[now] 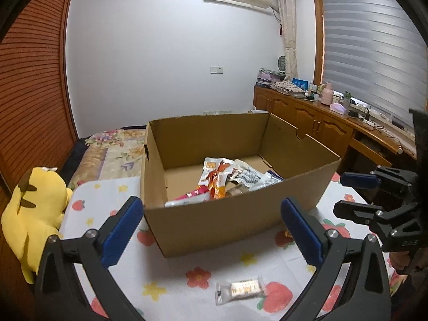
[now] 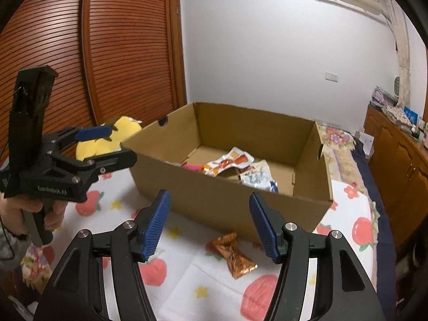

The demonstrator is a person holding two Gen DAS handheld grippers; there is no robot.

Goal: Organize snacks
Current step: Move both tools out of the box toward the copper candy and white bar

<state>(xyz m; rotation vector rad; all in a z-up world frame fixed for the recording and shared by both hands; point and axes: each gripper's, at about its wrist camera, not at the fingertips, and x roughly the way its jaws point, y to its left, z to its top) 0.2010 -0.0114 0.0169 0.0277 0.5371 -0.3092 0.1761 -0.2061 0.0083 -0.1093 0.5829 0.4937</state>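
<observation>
An open cardboard box stands on the strawberry-print cloth and holds several snack packets. A clear-wrapped biscuit lies on the cloth in front of the box, below my open, empty left gripper. A shiny orange-brown wrapped snack lies on the cloth by the box, just below my open, empty right gripper. Each gripper also shows in the other's view: the right one and the left one, both open.
A yellow plush toy sits left of the box. The strawberry cloth covers a bed with a floral quilt behind. A wooden cabinet with clutter runs along the right wall. A slatted wardrobe stands at left.
</observation>
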